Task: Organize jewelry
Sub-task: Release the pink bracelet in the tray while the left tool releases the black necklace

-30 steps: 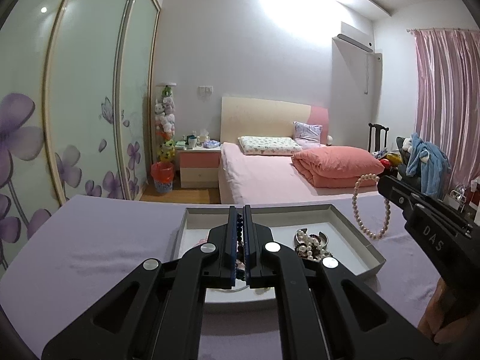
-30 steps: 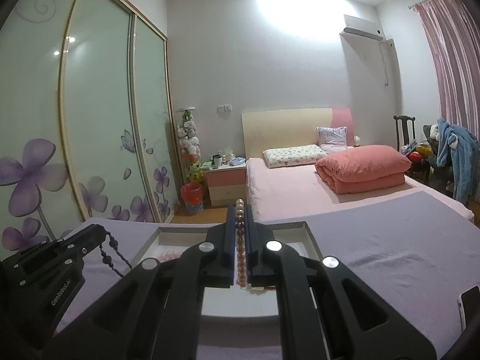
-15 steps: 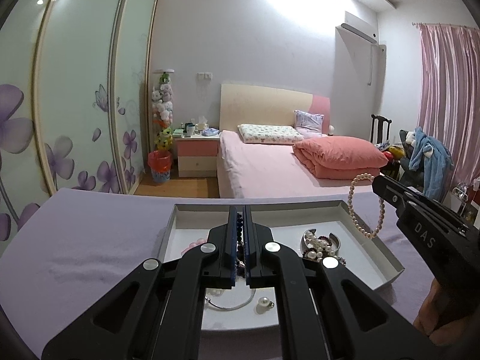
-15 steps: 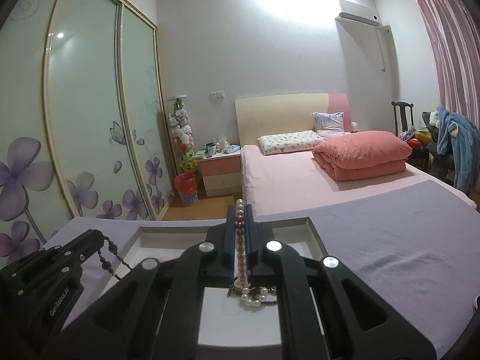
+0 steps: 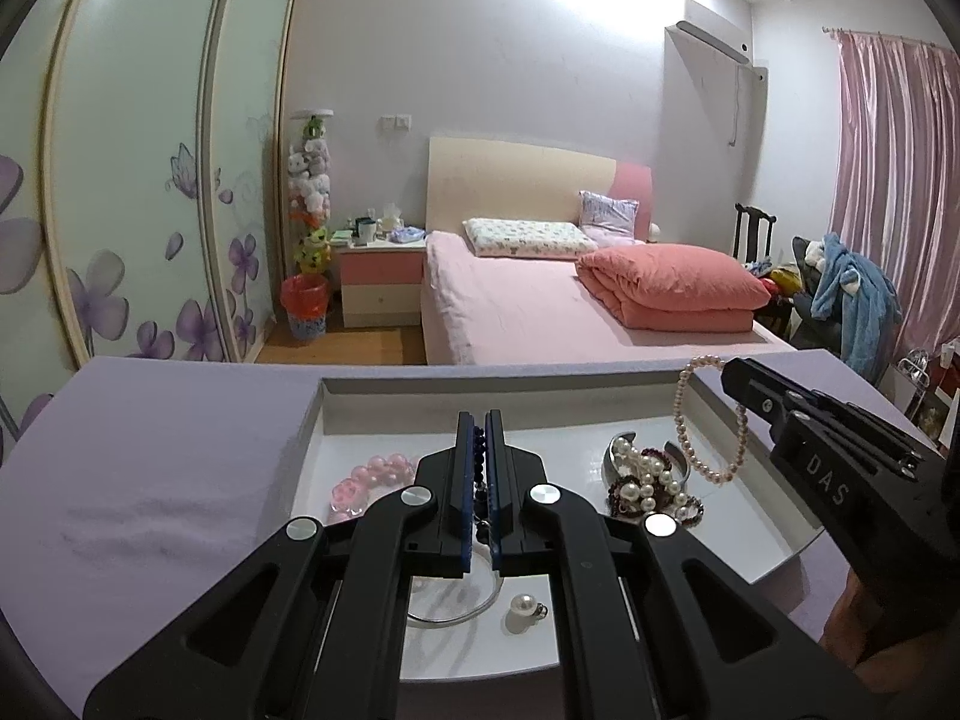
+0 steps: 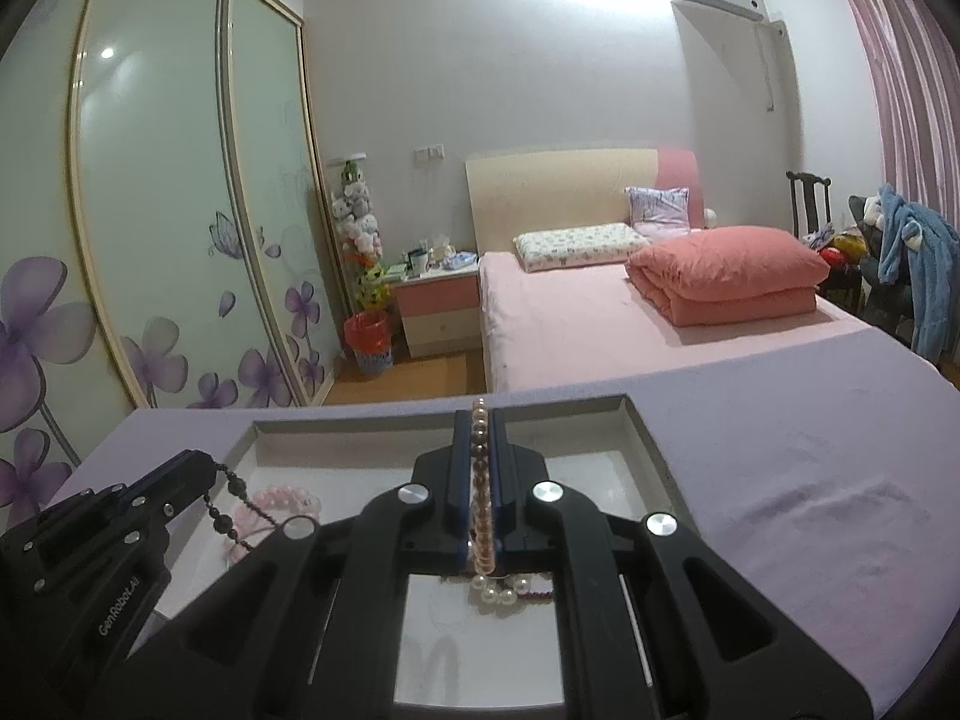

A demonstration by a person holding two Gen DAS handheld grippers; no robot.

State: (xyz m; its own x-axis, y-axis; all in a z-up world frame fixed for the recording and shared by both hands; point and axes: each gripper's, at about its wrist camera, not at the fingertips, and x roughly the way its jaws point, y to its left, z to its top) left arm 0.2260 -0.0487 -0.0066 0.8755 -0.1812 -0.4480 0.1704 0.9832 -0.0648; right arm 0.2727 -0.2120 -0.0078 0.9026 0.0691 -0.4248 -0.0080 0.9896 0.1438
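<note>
A shallow white tray [image 5: 384, 387] lies on a lilac cloth. My left gripper [image 5: 479, 420] is shut on a dark bead string [image 5: 478, 468] that hangs above the tray; it also shows in the right wrist view [image 6: 225, 504]. My right gripper [image 6: 480, 414] is shut on a pearl bracelet [image 6: 480, 480], which hangs as a loop over the tray's right side in the left wrist view [image 5: 708, 426]. In the tray lie a pink bead bracelet [image 5: 372, 480], a pile of pearls and dark beads [image 5: 648, 480], a silver bangle [image 5: 456, 615] and a single pearl earring [image 5: 522, 605].
The lilac cloth [image 5: 150, 450] spreads to the left and right [image 6: 810, 480] of the tray. Beyond it are a pink bed [image 5: 540, 306], a nightstand [image 5: 378, 276], a wardrobe with flower doors [image 5: 120, 210] and a chair with clothes [image 5: 840, 294].
Both grippers have come lower and nearer over the tray, each still holding its string. More of the tray's contents show now, and the pearl loop hangs closer to the pile.
</note>
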